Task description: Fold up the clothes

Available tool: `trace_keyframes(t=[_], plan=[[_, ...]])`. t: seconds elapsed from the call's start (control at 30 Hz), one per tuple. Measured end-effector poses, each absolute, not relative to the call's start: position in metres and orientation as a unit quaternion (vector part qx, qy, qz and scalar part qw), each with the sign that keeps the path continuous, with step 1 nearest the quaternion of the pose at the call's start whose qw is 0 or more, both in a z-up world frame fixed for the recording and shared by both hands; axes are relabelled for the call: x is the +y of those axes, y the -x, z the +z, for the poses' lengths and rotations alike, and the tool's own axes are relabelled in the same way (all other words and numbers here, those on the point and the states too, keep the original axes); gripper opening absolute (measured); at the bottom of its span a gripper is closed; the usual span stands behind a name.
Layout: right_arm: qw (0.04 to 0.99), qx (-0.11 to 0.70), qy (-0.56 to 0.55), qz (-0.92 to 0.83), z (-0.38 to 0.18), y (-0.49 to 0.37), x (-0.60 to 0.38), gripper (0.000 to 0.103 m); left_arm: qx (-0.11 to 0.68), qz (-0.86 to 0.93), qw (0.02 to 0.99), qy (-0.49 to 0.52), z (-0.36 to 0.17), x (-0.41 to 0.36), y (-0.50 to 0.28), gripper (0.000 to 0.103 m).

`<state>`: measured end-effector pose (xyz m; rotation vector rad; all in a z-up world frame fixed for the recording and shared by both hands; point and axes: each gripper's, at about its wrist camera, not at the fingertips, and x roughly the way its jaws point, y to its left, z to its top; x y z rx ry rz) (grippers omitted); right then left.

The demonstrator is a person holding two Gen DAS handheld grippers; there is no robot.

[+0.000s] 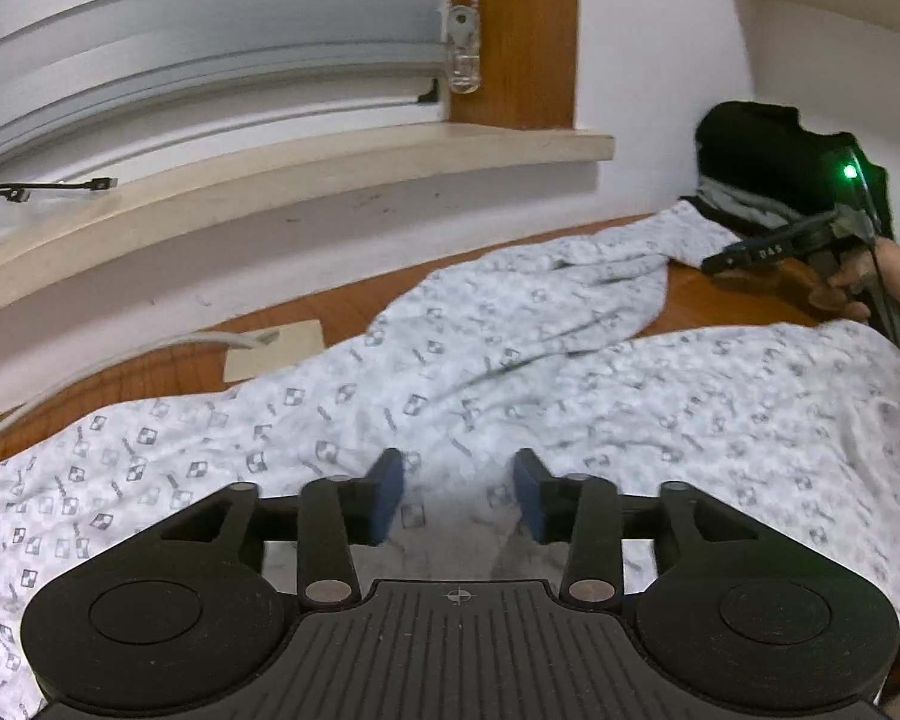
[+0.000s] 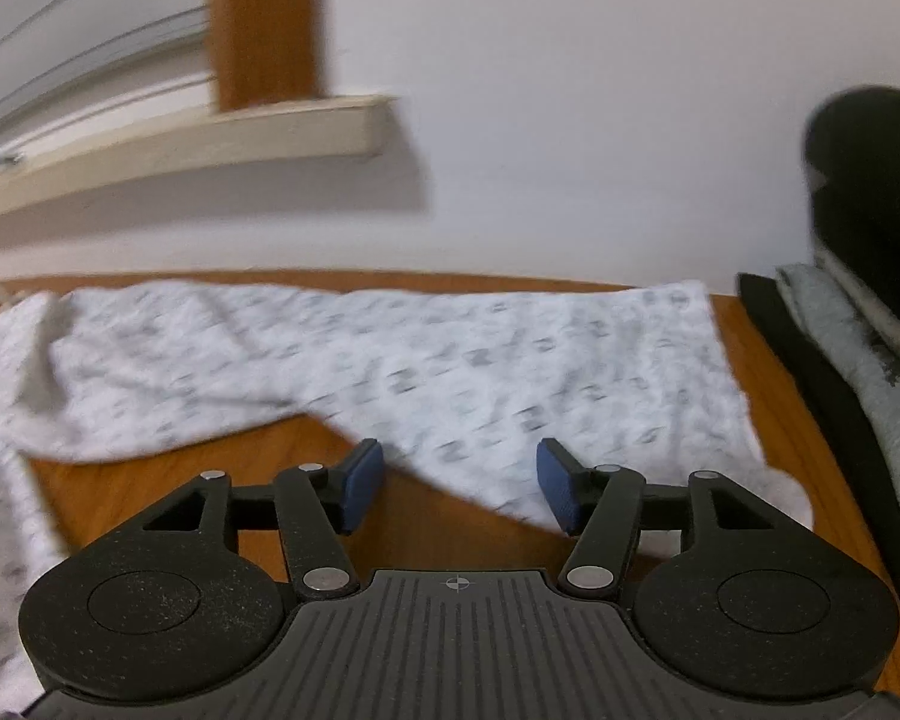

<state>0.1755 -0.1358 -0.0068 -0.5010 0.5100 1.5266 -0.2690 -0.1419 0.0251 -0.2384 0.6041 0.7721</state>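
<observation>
A beige card (image 1: 273, 349) with a white cable (image 1: 120, 354) across it lies at the left on the wooden surface (image 1: 168, 360), below the window sill (image 1: 306, 162). The white patterned garment (image 1: 510, 372) sprawls across the surface. The left gripper (image 1: 459, 495) hovers over it, fingers (image 1: 387, 495) apart, nothing between them. Further right, the right gripper (image 2: 459, 483) hangs over a sleeve (image 2: 570, 372), fingers (image 2: 363, 483) apart and empty. A dark and grey clothes pile (image 2: 840, 324) sits at the far right.
</observation>
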Motion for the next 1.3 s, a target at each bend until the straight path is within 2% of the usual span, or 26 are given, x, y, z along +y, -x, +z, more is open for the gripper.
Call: trace_keyframes(t=[0.17,0.33,0.47,0.53,0.6,0.7,0.9,0.97,1.03,1.17,1.23,1.3], plan=[[0.594,0.197,0.234,0.744,0.017,-0.111,-0.148,0.057,0.309,0.367,0.872,0.099,0.017,-0.140,0.262,0.048],[0.499,0.177,0.269,0.804,0.014,-0.031,-0.148,0.057,0.309,0.386,0.864,0.092,0.018,-0.130,0.267,0.004],[0.445,0.160,0.297,0.829,0.004,0.010,-0.153,0.052,0.265,0.411,0.866,0.106,0.040,-0.123,0.289,0.003],[0.430,0.163,0.303,0.835,0.000,0.014,-0.158,0.027,0.251,0.413,0.869,0.112,0.052,-0.122,0.299,0.003],[0.414,0.171,0.298,0.843,0.001,0.010,-0.166,0.019,0.243,0.412,0.871,0.111,0.062,-0.125,0.304,0.003],[0.389,0.176,0.297,0.854,0.002,0.002,-0.183,0.016,0.237,0.407,0.875,0.113,0.072,-0.134,0.307,0.003],[0.360,0.177,0.303,0.864,0.006,-0.001,-0.216,0.016,0.254,0.380,0.880,0.131,0.061,-0.157,0.313,0.003],[0.376,0.170,0.294,0.862,0.011,-0.002,-0.217,0.017,0.265,0.366,0.880,0.144,0.050,-0.164,0.314,0.003],[0.410,0.165,0.277,0.853,0.015,-0.008,-0.212,0.024,0.274,0.358,0.879,0.152,0.040,-0.168,0.313,0.004],[0.481,0.155,0.258,0.823,0.021,-0.010,-0.198,0.025,0.259,0.368,0.879,0.159,0.043,-0.166,0.321,0.007],[0.508,0.141,0.259,0.809,0.020,-0.009,-0.194,0.026,0.243,0.383,0.877,0.160,0.052,-0.163,0.333,0.019],[0.520,0.129,0.269,0.800,0.014,-0.010,-0.192,0.030,0.234,0.410,0.868,0.153,0.058,-0.159,0.346,0.024]])
